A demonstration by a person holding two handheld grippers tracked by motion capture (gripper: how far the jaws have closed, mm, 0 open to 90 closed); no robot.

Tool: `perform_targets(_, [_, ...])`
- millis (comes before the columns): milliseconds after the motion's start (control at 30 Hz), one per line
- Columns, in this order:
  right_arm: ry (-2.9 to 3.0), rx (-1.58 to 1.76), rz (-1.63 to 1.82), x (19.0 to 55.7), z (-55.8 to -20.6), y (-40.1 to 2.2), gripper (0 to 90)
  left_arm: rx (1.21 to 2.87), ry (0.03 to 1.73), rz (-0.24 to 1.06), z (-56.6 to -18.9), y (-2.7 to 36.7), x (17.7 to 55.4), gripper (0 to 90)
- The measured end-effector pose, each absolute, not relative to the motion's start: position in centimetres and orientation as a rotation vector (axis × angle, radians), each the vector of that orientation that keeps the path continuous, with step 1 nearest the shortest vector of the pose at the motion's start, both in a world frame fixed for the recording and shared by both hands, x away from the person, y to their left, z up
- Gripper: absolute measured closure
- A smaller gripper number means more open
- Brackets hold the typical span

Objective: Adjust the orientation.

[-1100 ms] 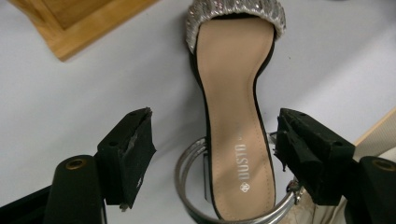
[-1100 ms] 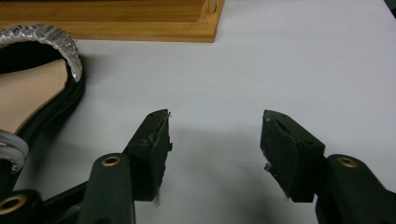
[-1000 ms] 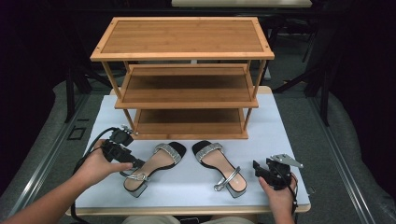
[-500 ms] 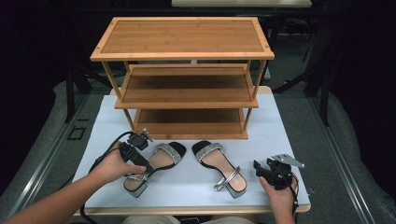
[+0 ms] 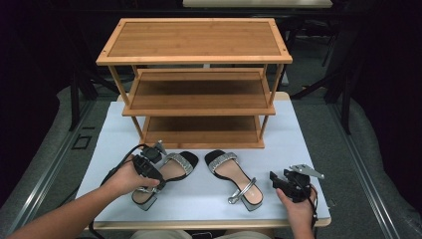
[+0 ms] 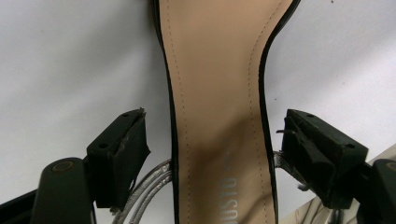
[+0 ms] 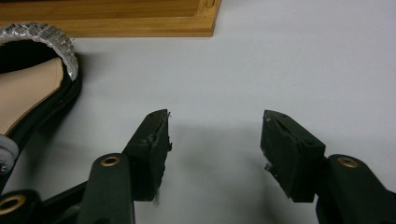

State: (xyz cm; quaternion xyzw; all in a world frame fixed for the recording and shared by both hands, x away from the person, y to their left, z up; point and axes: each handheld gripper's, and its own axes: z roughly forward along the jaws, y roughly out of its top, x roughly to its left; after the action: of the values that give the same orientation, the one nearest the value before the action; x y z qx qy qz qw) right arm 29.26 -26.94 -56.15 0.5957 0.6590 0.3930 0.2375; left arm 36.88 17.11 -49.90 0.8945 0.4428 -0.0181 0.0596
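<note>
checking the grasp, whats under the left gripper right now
The left sandal lies under the left gripper, its tan insole between the open jaws. The hand covers its heel end in the high view.

A staged recording room rather than a home: beyond the left claw (image 5: 158, 149) a bare bamboo shoe rack (image 5: 196, 79) stands on a white-covered table (image 5: 303, 134), behind it black stand legs (image 5: 82, 84) rise out of dark surroundings, with metal floor rails (image 5: 47, 172) either side
</note>
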Motion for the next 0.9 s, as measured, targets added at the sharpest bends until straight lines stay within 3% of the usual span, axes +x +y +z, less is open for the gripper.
perform_targets(900, [1.818, 1.665, 1.067, 29.4, -56.4, -27.2, 41.8, 2.761, 1.349, -0.064, -51.2, 16.2, 37.0, 35.7])
